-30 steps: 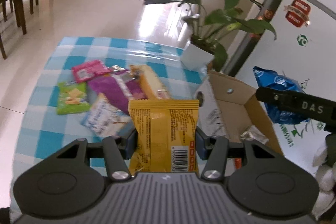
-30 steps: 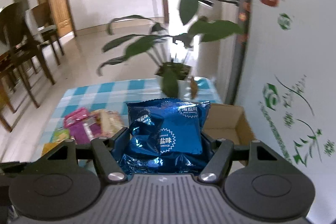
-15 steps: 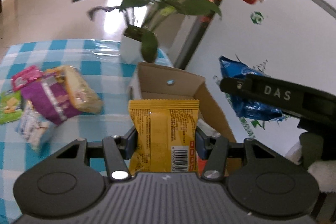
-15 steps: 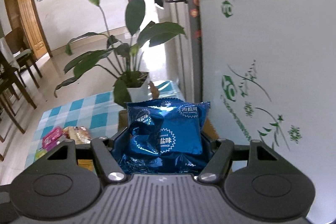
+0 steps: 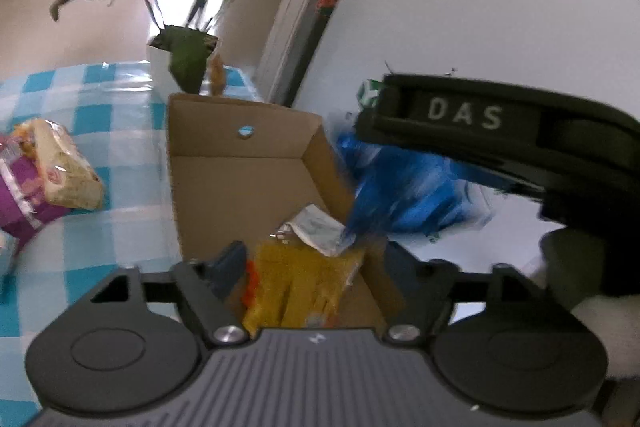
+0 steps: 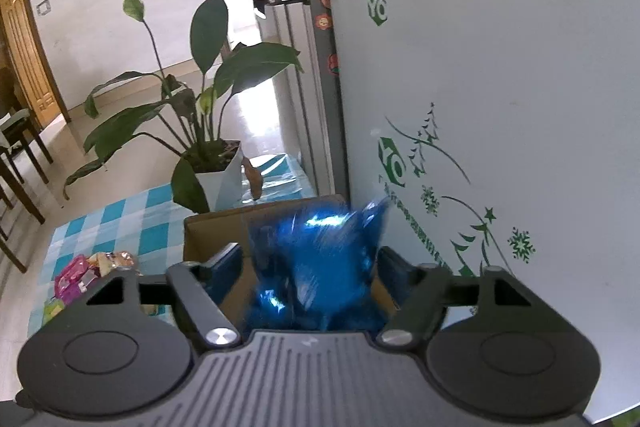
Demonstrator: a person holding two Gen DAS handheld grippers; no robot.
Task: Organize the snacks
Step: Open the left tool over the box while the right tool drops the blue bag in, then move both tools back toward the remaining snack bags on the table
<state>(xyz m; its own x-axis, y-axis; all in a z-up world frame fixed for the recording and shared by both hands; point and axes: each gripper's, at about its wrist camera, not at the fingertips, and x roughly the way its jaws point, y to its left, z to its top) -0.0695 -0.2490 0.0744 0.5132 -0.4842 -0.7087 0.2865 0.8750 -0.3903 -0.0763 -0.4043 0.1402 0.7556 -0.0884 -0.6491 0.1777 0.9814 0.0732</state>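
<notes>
Both sets of jaws were opening over the box point(image 5: 240, 163), the yellow bag point(image 5: 304, 291) and blue bag point(image 6: 316, 267) standing on end, loose between them.

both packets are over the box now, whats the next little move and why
Probably draw both tools back toward the snacks left on the checked cloth. The jaws of the left tool and right tool are opening; the yellow packet and blue packet blur between them, over the cardboard box, seemingly dropping in. The purple packet still waits.
</notes>
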